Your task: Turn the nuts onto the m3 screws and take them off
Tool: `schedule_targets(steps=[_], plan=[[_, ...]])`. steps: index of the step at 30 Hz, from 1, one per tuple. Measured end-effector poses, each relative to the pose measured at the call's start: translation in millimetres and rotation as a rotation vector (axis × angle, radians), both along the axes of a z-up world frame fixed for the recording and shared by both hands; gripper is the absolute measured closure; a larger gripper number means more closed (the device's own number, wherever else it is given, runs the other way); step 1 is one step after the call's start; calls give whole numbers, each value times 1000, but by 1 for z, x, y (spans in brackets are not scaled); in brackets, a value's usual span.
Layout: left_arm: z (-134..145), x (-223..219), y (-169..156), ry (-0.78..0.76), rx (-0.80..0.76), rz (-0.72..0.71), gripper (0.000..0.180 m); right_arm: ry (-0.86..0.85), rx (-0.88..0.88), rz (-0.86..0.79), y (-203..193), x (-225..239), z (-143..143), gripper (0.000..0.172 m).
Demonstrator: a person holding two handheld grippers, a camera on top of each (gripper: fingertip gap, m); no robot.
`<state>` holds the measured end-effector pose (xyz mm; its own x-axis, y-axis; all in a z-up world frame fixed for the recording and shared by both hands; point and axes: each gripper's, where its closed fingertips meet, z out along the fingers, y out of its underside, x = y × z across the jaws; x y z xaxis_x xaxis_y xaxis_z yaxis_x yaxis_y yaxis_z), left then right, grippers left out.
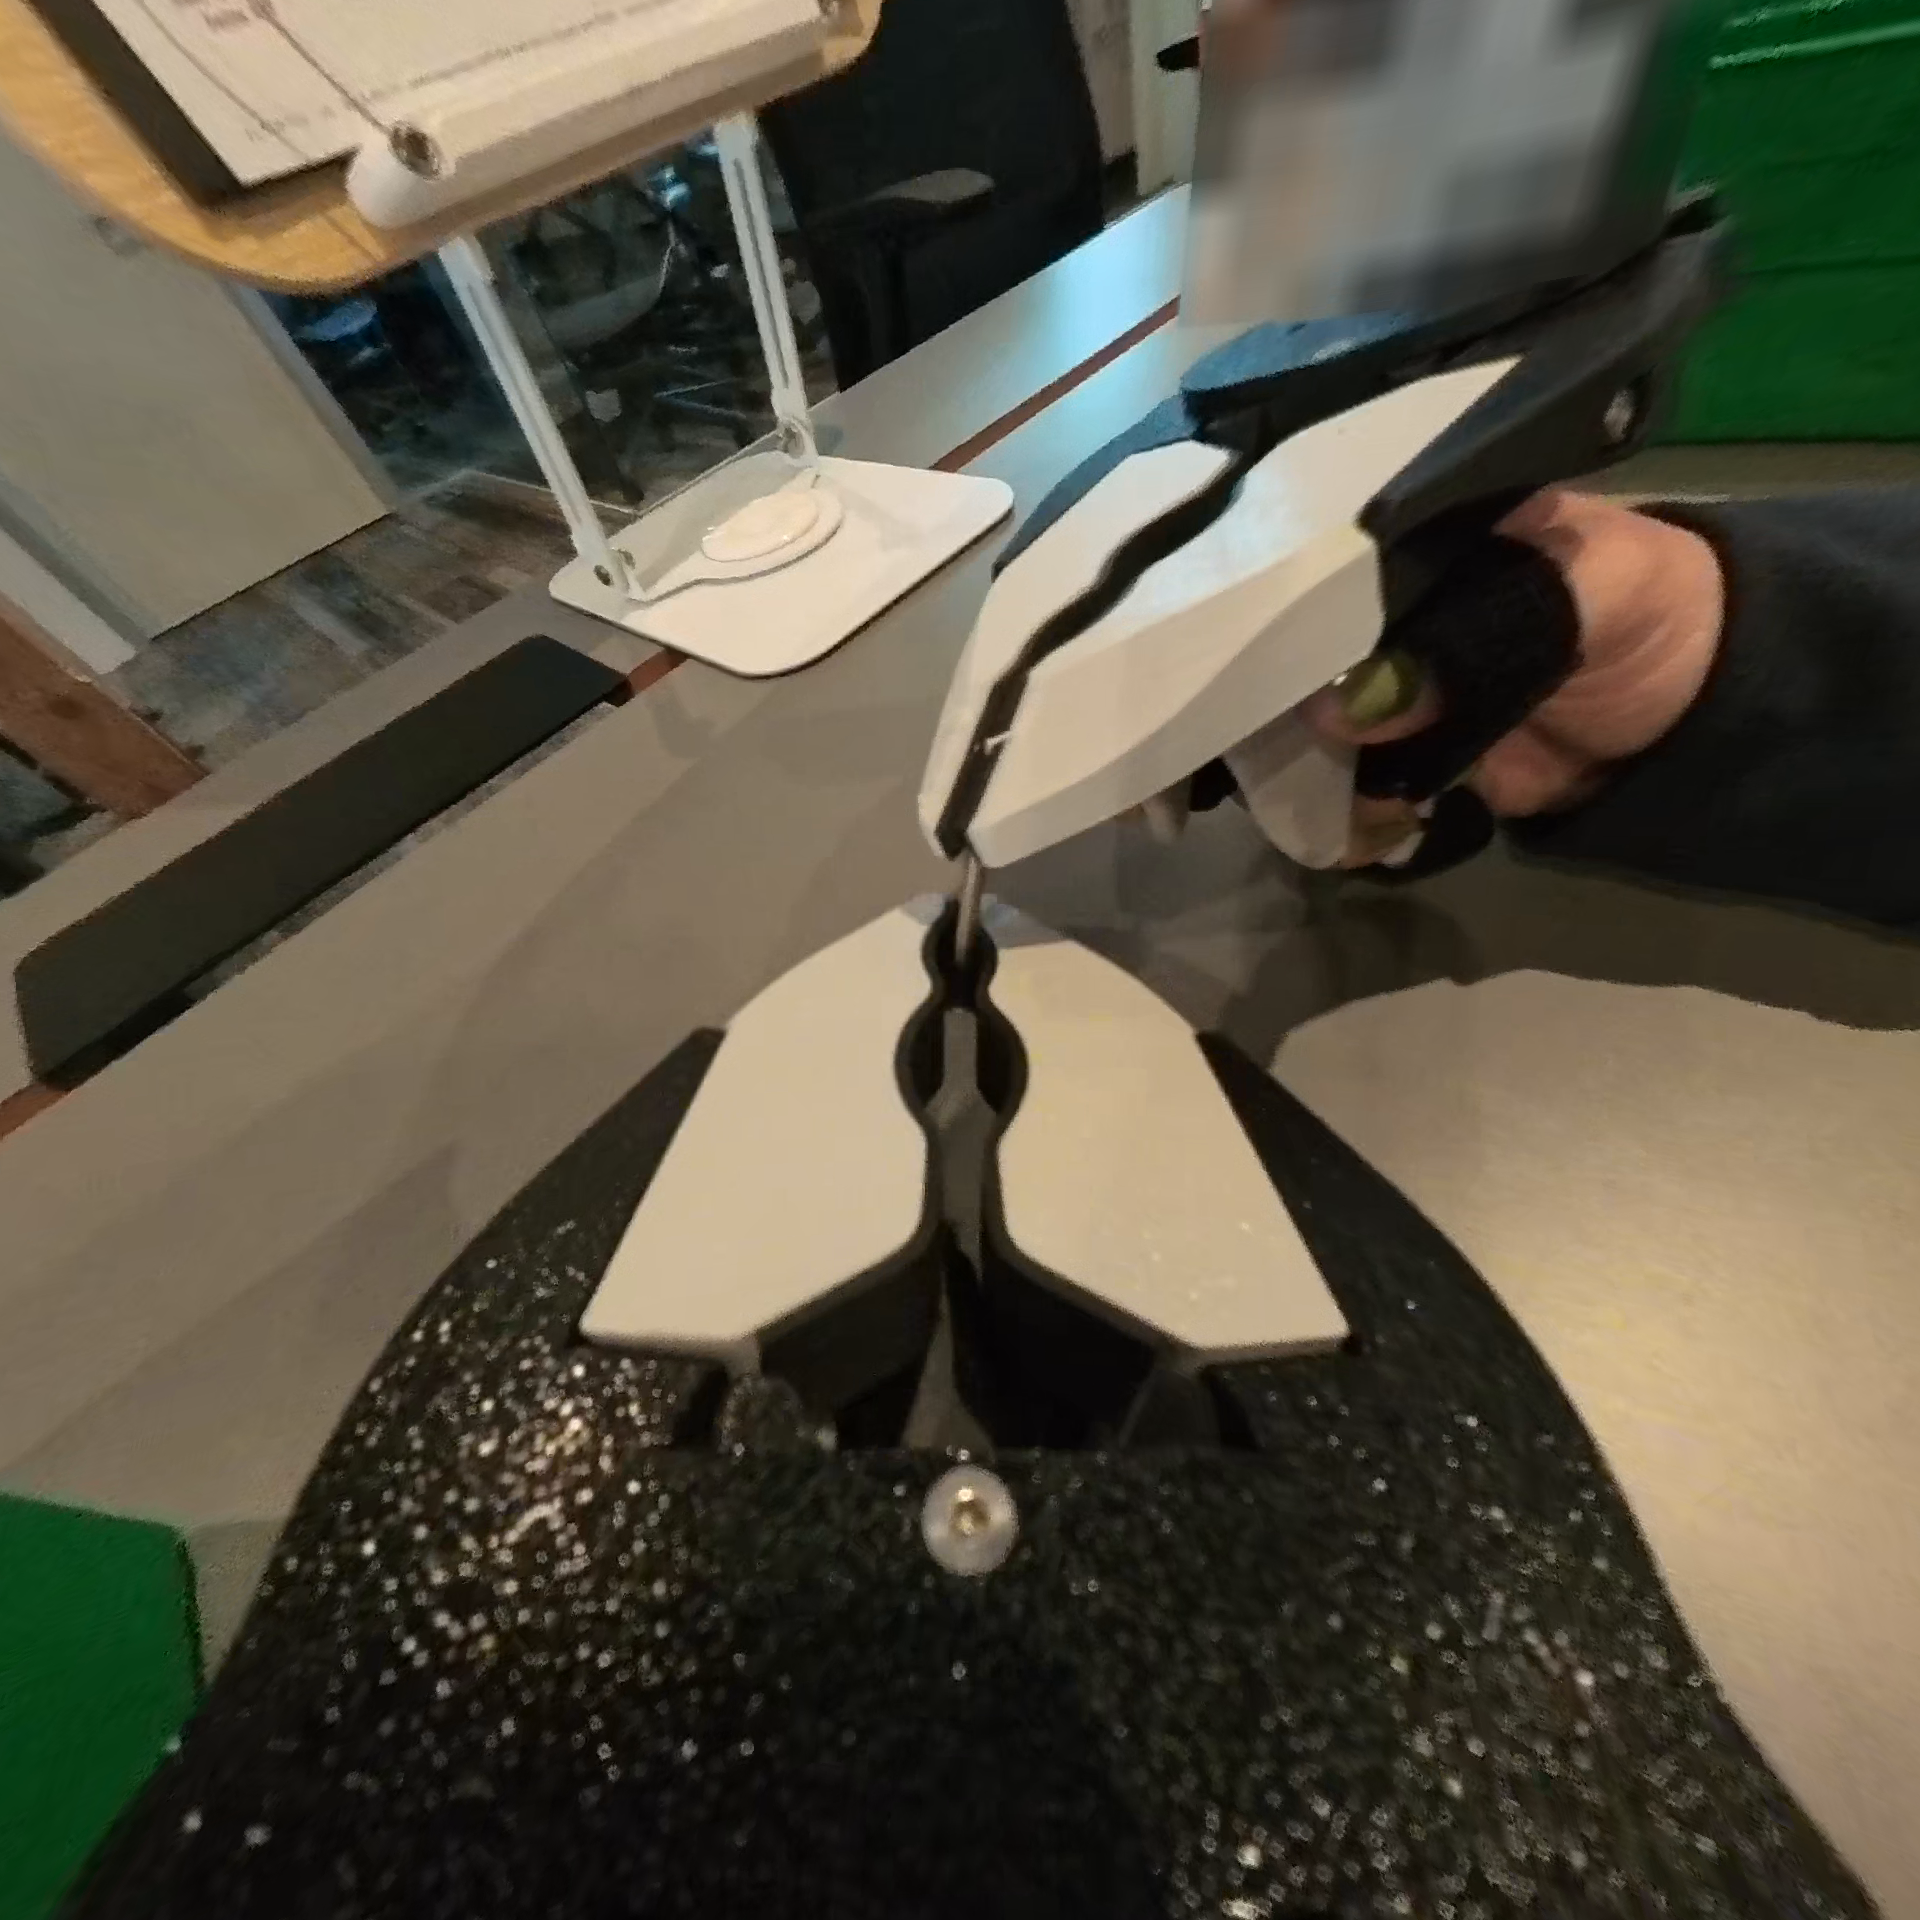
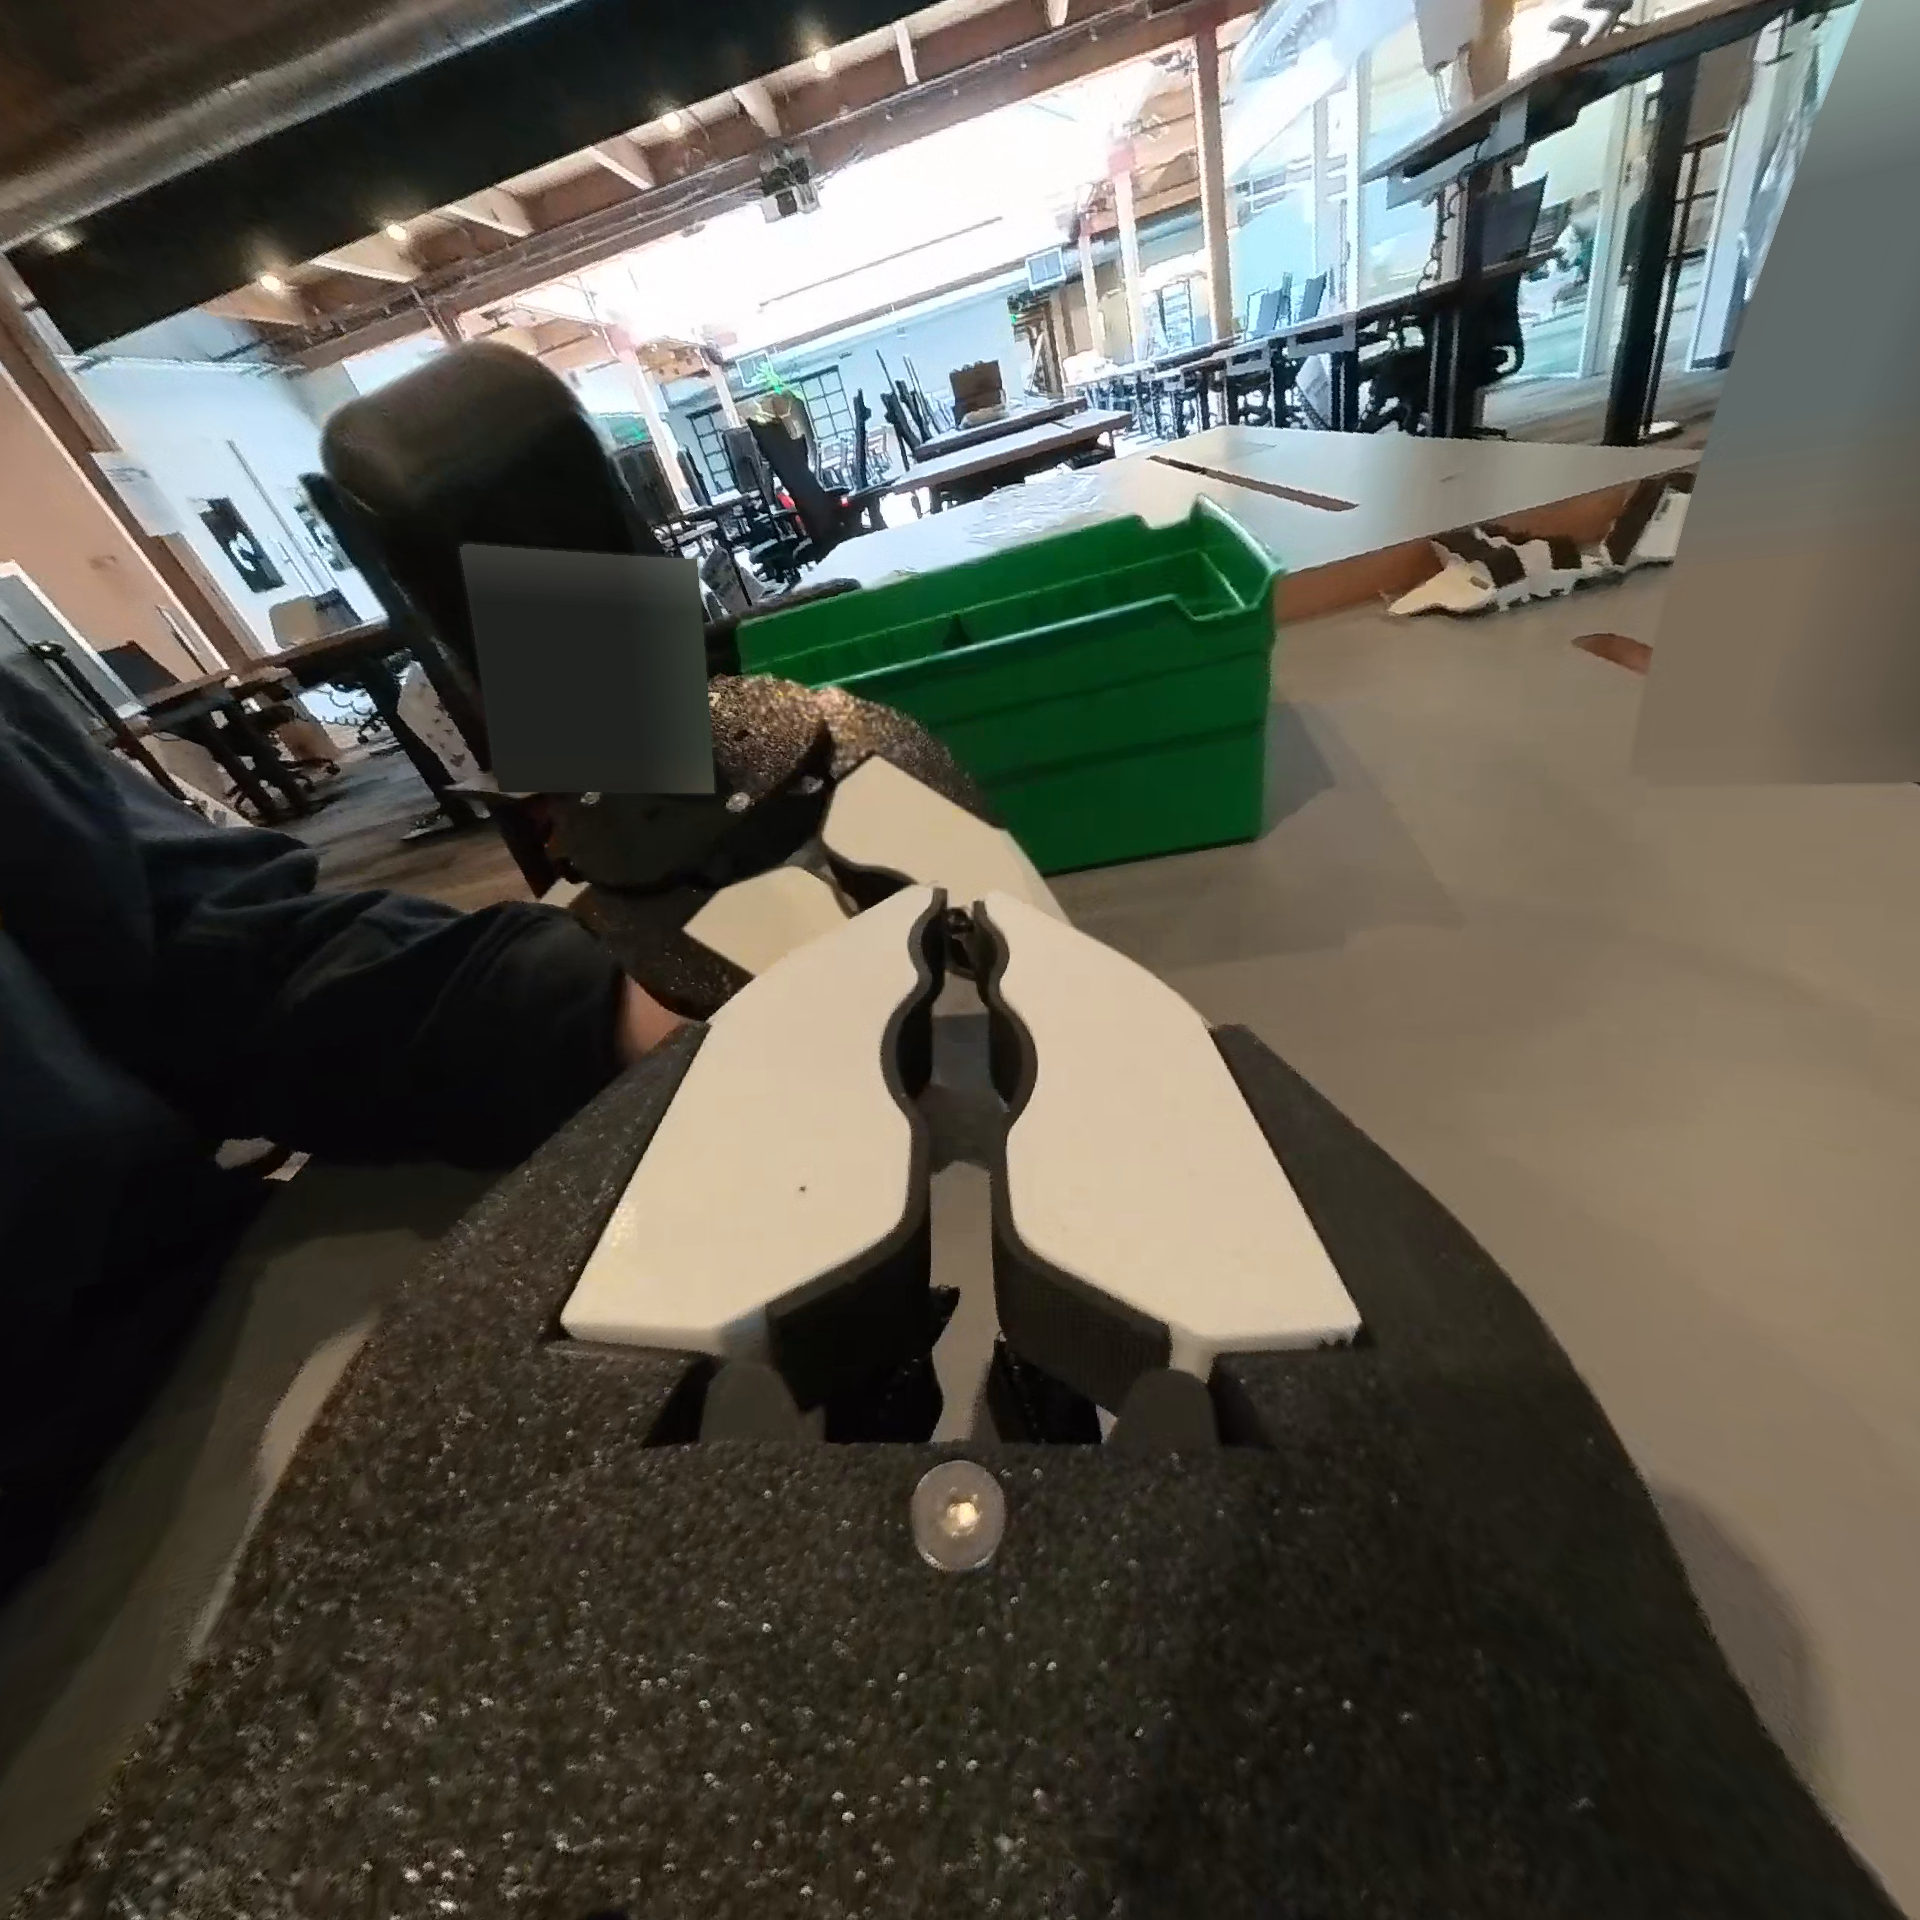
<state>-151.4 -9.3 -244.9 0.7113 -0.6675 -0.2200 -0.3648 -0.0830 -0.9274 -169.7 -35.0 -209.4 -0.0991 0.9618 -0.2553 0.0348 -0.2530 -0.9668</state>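
In the left wrist view a thin metal screw (image 1: 968, 883) stands nearly upright above the grey table (image 1: 416, 1091). My right gripper (image 1: 961, 840) comes in from the upper right and is shut on the screw's top end. My left gripper (image 1: 961, 935) is shut, with the screw's lower end in the small notch at its fingertips. I cannot make out a nut. In the right wrist view my right gripper (image 2: 961, 916) pinches a small dark screw head (image 2: 958, 925) between its tips. The left gripper's white fingers (image 2: 914, 831) lie just behind it.
A green bin (image 2: 1091, 707) stands on the table beyond the grippers. A white stand base (image 1: 790, 571) and a black strip (image 1: 312, 810) lie at the far left. A person's hand (image 1: 1600, 665) grips the right tool. Something green (image 1: 83, 1714) sits at the near left. Left tips to right tips: about 4 cm.
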Motion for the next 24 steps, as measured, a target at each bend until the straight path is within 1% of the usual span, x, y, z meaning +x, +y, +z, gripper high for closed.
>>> schedule_targets(steps=[3, 6, 8, 10, 16, 20, 21, 22, 24], plan=[[8, 14, -12, -51, -26, -110, 180, 19, 52, 49, -8, 3, 5, 167], [12, 25, -27, -161, -118, -256, 180, 16, 119, 129, -20, 9, 6, 167], [15, 28, -35, -230, -173, -336, 180, 16, 124, 177, -26, 13, 6, 167], [15, 31, -39, -246, -196, -374, 180, 16, 119, 205, -29, 15, 5, 167], [19, 33, -40, -253, -164, -377, 180, 38, 112, 207, -28, 17, 8, 168], [24, 28, -34, -264, -102, -331, 180, 67, 71, 174, -23, 14, 12, 167], [24, 27, -33, -259, -102, -322, 176, 74, 57, 159, -21, 13, 12, 167], [23, 27, -33, -253, -102, -322, 153, 87, 46, 149, -19, 13, 14, 167], [23, 25, -31, -237, -87, -295, 149, 117, 26, 132, -15, 15, 18, 167]])
